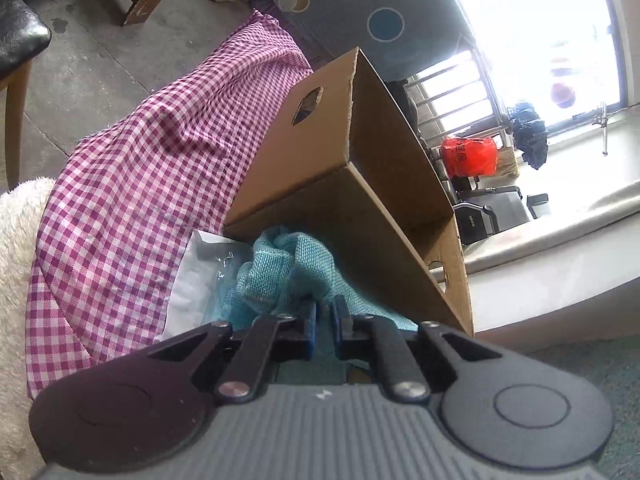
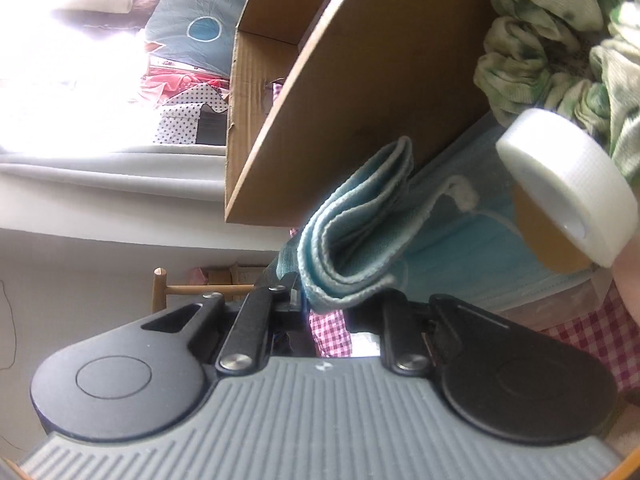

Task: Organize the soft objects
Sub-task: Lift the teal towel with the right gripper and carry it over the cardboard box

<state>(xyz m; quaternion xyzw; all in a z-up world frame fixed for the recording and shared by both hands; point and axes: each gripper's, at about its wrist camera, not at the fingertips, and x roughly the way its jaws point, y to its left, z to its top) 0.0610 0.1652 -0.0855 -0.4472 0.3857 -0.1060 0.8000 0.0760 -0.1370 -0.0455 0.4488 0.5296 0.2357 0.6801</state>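
In the left wrist view my left gripper [image 1: 323, 314] is shut on a crumpled teal mesh cloth [image 1: 288, 268], held at the near wall of an open cardboard box [image 1: 360, 216]. A white plastic packet [image 1: 200, 276] lies just left of the cloth. In the right wrist view my right gripper [image 2: 340, 296] is shut on a folded light-blue cloth [image 2: 356, 232], held against the outer wall of the same box [image 2: 360, 80]. A blue face mask in a clear wrapper [image 2: 472, 248] lies beyond it.
A purple-and-white checked cloth [image 1: 140, 168] covers the surface beside the box. A white fluffy fabric [image 1: 20, 264] lies at the far left. A roll of white tape [image 2: 568, 184] and a green-and-white crumpled cloth [image 2: 560, 48] sit beside the mask.
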